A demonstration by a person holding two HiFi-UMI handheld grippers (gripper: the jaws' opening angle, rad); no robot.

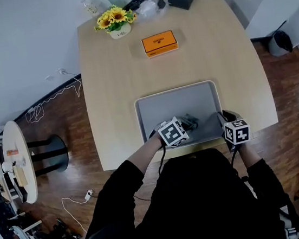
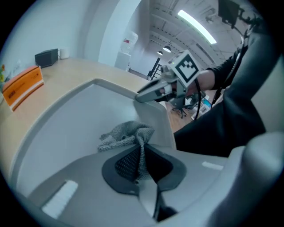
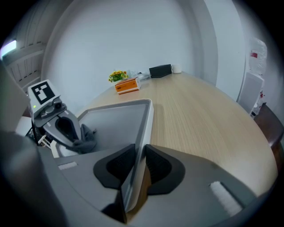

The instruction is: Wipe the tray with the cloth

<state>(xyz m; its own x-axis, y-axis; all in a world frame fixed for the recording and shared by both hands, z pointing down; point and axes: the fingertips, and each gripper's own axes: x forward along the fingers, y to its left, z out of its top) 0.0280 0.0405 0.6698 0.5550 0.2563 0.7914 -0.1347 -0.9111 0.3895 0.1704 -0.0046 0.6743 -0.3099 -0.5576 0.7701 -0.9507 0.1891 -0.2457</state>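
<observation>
Below me is the pale wooden table [image 1: 118,93], and at its near edge sits the flat grey rectangular tray [image 1: 174,102]. My right gripper [image 3: 138,166] has its jaws pinched onto the tray's right-hand rim near the front corner, steadying it. My left gripper [image 2: 141,165] is closed tight on a fold of the small grey knitted cloth [image 2: 124,133], which bunches on the tray floor close to the near edge, toward the right. I judge the wiping is under way. The cloth is down on the surface, but nothing shows which parts are done, and the far half probably remains.
</observation>
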